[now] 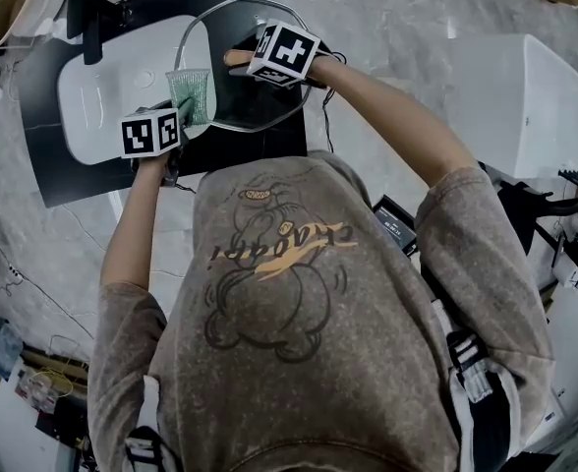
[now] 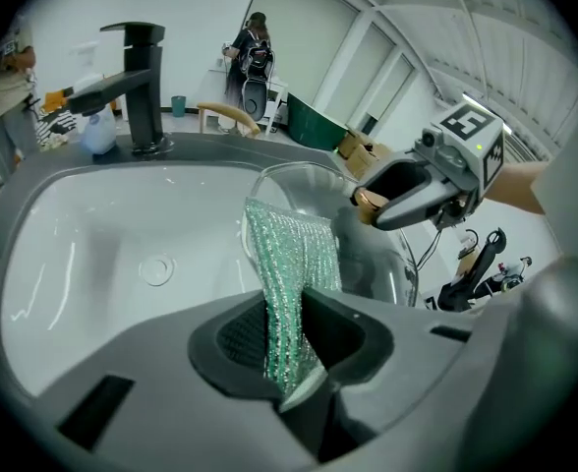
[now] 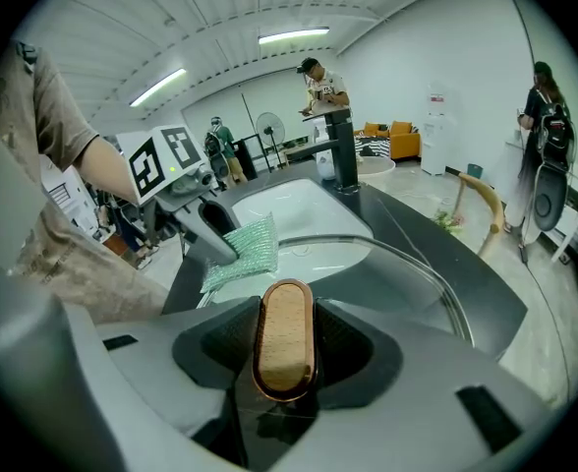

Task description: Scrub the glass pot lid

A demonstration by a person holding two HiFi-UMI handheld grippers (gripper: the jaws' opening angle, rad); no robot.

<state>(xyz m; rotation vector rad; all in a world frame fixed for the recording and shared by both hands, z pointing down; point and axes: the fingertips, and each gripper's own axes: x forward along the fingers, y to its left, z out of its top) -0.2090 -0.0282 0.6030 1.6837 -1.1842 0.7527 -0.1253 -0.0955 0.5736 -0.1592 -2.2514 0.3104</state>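
Pinching green cloth [image 2: 291, 254], left gripper [image 2: 287, 337] hovers by lid [image 3: 397, 273]; right gripper [image 3: 285, 318] clamps knob [image 3: 285, 347].

"Where's the lid sitting?"

"I've got the glass pot lid [image 1: 255, 91] by its wooden knob [image 1: 236, 58] in my right gripper [image 1: 253, 60]. It is over the right end of the black counter [image 1: 48, 155], and its left rim overlaps the right edge of the white basin [image 1: 112, 96]."

"And your left?"

"My left gripper [image 1: 179, 118] holds the green cloth [image 1: 192, 94] against the lid's left rim, close to the counter's near edge."

"The tap?"

"The black faucet [image 1: 92, 29] is at the basin's far edge, toward its left end, well apart from both my grippers."
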